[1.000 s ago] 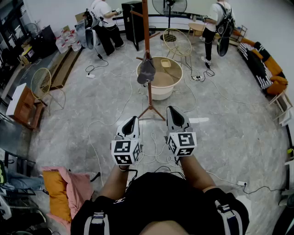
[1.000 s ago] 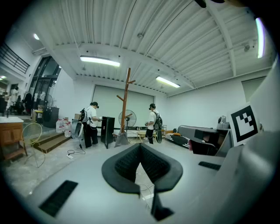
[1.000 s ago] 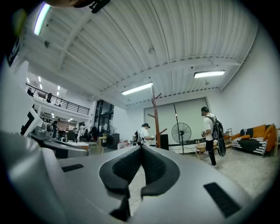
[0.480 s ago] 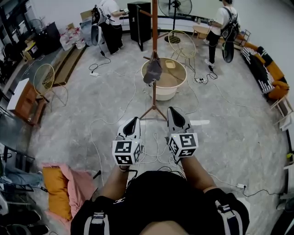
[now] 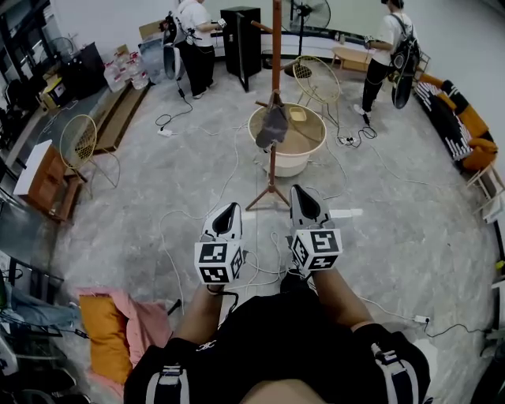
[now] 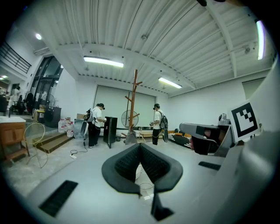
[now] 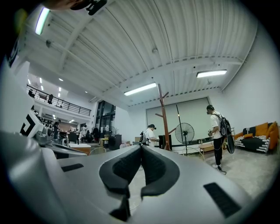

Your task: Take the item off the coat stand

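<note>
A brown wooden coat stand (image 5: 275, 95) rises from the grey floor ahead of me, with a dark grey cap (image 5: 272, 126) hanging on a low peg. The stand's pole also shows in the left gripper view (image 6: 134, 103) and in the right gripper view (image 7: 164, 118). My left gripper (image 5: 225, 214) and right gripper (image 5: 302, 199) are held side by side in front of my chest, well short of the stand. Both are shut with nothing between the jaws.
A round cream tub (image 5: 287, 142) stands just behind the coat stand. Cables (image 5: 237, 252) trail over the floor near its feet. Wire chairs (image 5: 316, 75), a fan (image 5: 309, 11), a black cabinet (image 5: 241, 35), two people (image 5: 193, 39) and a sofa (image 5: 450, 118) ring the room.
The view has shifted so the coat stand and tub sit slightly right and lower in the head view; both grippers keep their pose and stay shut.
</note>
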`<state>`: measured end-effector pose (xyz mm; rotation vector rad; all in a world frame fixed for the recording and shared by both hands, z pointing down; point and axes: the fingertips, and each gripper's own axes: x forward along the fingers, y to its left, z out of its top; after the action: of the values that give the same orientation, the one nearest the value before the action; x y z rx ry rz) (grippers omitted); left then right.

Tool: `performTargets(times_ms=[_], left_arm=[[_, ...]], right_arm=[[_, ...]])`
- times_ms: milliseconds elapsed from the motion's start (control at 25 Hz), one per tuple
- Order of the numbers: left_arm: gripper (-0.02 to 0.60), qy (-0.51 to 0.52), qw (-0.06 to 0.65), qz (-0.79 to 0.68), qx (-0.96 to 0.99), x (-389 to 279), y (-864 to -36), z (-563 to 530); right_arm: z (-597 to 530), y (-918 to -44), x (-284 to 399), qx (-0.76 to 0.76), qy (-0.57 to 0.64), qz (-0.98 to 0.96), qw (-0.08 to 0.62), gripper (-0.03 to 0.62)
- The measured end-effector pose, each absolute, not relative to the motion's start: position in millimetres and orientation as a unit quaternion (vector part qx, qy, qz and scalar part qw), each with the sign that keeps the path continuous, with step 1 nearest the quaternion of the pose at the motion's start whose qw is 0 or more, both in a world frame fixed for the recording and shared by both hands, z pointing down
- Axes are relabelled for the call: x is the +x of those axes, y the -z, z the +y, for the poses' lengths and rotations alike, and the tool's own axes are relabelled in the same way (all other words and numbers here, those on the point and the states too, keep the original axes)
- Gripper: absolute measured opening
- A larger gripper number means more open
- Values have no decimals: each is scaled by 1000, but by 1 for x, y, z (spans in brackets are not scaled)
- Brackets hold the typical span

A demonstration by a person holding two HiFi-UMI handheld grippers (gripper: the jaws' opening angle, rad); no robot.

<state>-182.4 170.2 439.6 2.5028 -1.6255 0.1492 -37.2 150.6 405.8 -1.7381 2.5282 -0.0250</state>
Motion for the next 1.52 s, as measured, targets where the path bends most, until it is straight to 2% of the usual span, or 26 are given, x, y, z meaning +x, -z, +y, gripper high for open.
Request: performTargets(times_ms=[200,480,760,1040,1280,1520], left_arm=[[17,-49,80,-540,837,-191,-463,141],[17,-48,78,-553,828,-173,-462,30],[17,-44,59,-572,817,-127,-431,-100],[17,-53,56,-588,805,-68,-435,-214],[17,-82,58,-593,799,-30,-444,-267],[17,-103,76,-604,786,-40,-457,-288]], right_arm=[[113,-425,-42,-575,11,817,36,17],[-3,-421,-22,-566,14,823,46,17],[-138,-395,18,-547,1,835,55,17],[-255,-407,68,-527,14,848,55,17],[-317,-423,93,-510,27,858,44,17],[-350,-438,80,-498,45,865,32,17]])
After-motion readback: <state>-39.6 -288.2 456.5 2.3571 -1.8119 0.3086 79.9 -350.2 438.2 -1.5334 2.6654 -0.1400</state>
